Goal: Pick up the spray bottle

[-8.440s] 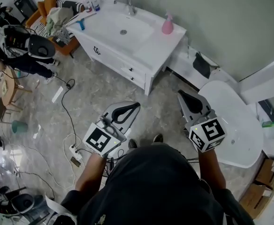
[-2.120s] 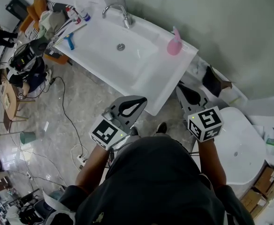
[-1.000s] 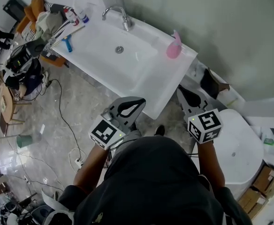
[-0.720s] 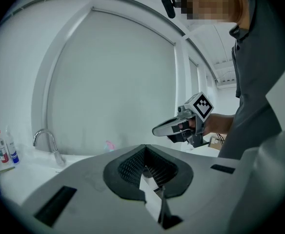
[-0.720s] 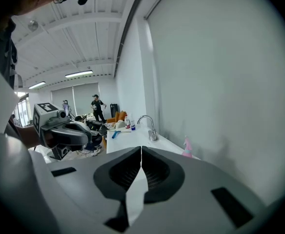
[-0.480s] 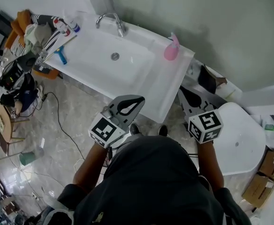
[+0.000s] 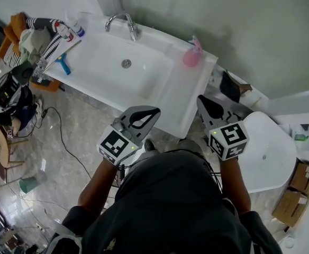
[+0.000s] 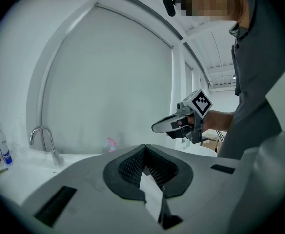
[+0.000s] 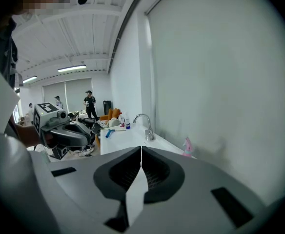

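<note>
The pink spray bottle [image 7: 191, 54] stands upright at the back right corner of the white sink counter [image 7: 162, 91], close to the wall. It shows small in the left gripper view [image 8: 111, 143] and in the right gripper view [image 9: 187, 146]. My left gripper [image 7: 155, 110] hovers over the counter's front edge, shut and empty [image 8: 145, 147]. My right gripper [image 7: 201, 100] hangs just off the counter's right end, also shut with nothing in it [image 9: 141, 149]. Both are well short of the bottle.
A chrome faucet [image 7: 124, 23] rises behind the basin. Small bottles [image 7: 78, 29] and a blue brush [image 7: 63, 65] lie at the counter's left end. A white toilet [image 7: 271, 152] is at the right, cardboard boxes [image 7: 297, 192] beyond it. Cables [image 7: 59, 136] trail on the floor.
The person has walked up to the sink counter, which now lies closer under both grippers. Both grippers moved toward it and stayed shut.
</note>
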`<state>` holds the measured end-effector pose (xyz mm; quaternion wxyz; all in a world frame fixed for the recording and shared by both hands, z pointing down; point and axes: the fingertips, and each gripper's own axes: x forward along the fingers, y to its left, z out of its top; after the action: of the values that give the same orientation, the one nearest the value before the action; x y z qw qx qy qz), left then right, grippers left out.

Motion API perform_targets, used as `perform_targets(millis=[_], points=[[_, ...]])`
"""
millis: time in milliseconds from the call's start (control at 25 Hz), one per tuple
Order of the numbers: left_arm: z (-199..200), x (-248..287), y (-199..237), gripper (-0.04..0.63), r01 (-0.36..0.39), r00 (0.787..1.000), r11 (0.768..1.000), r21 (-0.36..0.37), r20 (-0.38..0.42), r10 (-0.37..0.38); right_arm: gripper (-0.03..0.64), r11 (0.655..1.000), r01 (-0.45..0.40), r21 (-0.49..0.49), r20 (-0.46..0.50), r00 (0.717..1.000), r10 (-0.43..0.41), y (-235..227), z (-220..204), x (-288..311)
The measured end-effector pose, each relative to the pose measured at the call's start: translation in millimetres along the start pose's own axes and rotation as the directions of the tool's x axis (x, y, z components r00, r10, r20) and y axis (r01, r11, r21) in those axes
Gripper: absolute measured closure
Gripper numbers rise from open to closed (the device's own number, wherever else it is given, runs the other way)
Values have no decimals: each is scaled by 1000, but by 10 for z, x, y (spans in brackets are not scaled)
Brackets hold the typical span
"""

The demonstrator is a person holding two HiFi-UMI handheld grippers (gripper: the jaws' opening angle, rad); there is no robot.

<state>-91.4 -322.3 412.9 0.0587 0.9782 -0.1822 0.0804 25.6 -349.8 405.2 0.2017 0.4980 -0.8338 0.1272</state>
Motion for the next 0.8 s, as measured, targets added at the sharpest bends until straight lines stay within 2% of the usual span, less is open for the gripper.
perform_targets(millis=[240, 440, 680, 800], points=[[-20, 156, 141, 591, -67, 998, 997, -25, -18, 66, 606, 999, -41, 10, -24, 999, 42, -255, -90, 130], [54, 435, 167, 592, -125, 992, 991, -44, -24, 124, 606, 994, -108, 4, -21, 994, 108, -533, -62, 301], [145, 757, 233, 592, -195, 981, 979, -67, -36, 193, 606, 983, -184, -13, -19, 983, 183, -827, -38, 503], [132, 845, 270, 591, -230, 973, 972, -55, -46, 227, 606, 976, -218, -17, -26, 976, 218, -940, -61, 583]])
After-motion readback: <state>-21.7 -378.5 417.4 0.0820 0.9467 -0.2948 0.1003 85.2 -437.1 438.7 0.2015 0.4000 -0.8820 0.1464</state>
